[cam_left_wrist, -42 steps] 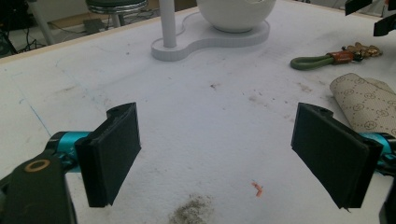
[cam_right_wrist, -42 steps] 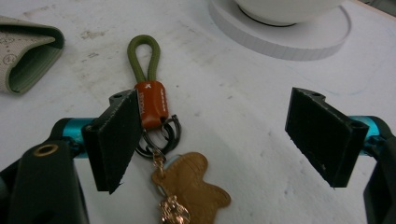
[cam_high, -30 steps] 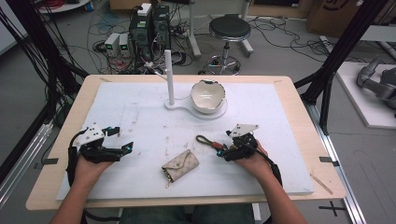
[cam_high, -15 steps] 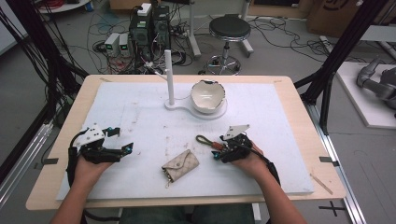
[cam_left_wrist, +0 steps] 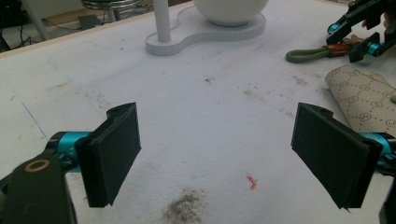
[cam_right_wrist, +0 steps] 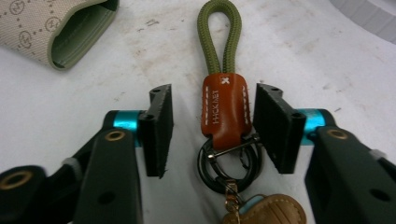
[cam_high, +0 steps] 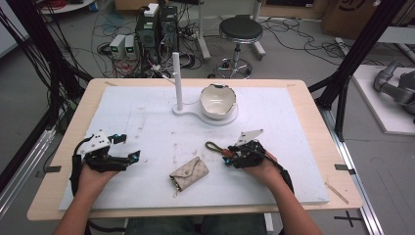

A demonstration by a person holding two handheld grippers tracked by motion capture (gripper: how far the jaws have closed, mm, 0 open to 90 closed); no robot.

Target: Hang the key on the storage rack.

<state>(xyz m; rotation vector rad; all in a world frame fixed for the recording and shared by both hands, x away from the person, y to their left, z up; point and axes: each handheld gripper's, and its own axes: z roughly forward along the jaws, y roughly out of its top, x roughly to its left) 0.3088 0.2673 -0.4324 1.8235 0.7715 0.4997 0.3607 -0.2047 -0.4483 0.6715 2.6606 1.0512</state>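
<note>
As my right gripper (cam_right_wrist: 212,130) closed, jaws not yet clenched, the keychain (cam_right_wrist: 223,112) lay lengthwise between them; left gripper (cam_left_wrist: 233,154) gaped idle.

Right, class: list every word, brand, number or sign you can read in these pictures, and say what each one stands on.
"HICK.NET", as best it reads, with a white cross above: orange leather tab of the keyring.
Repeating monogram marks: beige key pouch, too small to read.
Dark marks: cardboard box, too blurred to read.
</note>
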